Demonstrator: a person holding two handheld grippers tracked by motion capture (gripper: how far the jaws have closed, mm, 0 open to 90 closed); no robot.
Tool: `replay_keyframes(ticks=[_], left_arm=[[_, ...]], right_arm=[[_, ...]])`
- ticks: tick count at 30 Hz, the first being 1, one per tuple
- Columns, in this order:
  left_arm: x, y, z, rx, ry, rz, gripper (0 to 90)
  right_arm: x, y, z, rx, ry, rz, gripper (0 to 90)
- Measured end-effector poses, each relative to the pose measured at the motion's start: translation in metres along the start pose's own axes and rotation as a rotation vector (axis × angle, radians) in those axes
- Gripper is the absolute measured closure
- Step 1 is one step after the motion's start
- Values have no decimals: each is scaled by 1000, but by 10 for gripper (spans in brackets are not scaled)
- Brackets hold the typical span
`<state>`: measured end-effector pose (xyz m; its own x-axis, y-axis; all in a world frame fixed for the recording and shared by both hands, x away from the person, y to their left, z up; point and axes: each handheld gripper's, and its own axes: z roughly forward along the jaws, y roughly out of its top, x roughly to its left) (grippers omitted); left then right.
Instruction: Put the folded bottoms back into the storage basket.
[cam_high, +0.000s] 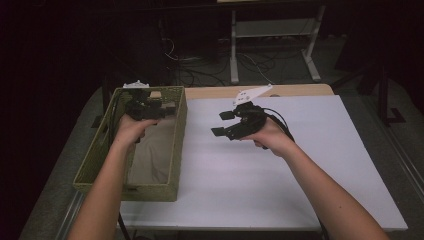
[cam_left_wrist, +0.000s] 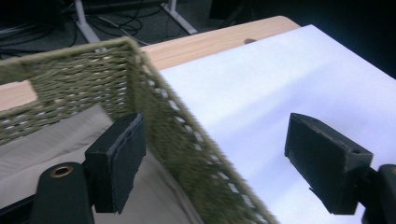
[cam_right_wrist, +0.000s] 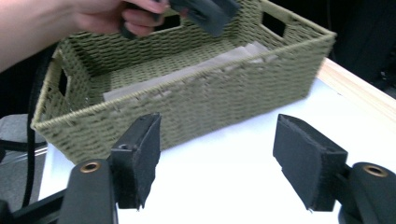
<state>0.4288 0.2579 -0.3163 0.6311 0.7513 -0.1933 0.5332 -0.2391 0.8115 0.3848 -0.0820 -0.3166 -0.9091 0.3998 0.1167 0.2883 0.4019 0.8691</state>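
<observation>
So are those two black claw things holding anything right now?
No. The left gripper has open jaws straddling the basket wall; the right gripper is open and empty.

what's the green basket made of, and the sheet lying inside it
The basket looks woven from twisted olive-green cord, perhaps paper rope or seagrass: braided rows, matte, small gaps between strands. The sheet on its floor looks like beige cloth or stiff paper, matte and faintly creased; which one is unclear.
</observation>
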Motion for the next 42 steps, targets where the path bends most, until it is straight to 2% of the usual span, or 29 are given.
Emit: replay_keyframes(ticks=[11, 16, 21, 27, 35, 42], left_arm=[[-43, -11, -9, -23, -53, 58, 152], [-60, -19, -10, -3, -79, 86, 133], [-75, -28, -13, -11, -100, 112, 125], [-94, -38, -19, -10, -92, 155, 88], [-103, -52, -23, -19, -119, 162, 39], [-108, -63, -27, -17, -157, 183, 25]], right_arm=[[-10, -33, -45, -16, -80, 43, 218], [-9, -52, -62, -12, -98, 69, 184], [-4, -69, -75, -1, -109, 71, 142], [0, -93, -92, -8, -148, 99, 109], [5, -122, -114, -17, -185, 117, 24], [8, -141, -129, -26, -216, 133, 13]])
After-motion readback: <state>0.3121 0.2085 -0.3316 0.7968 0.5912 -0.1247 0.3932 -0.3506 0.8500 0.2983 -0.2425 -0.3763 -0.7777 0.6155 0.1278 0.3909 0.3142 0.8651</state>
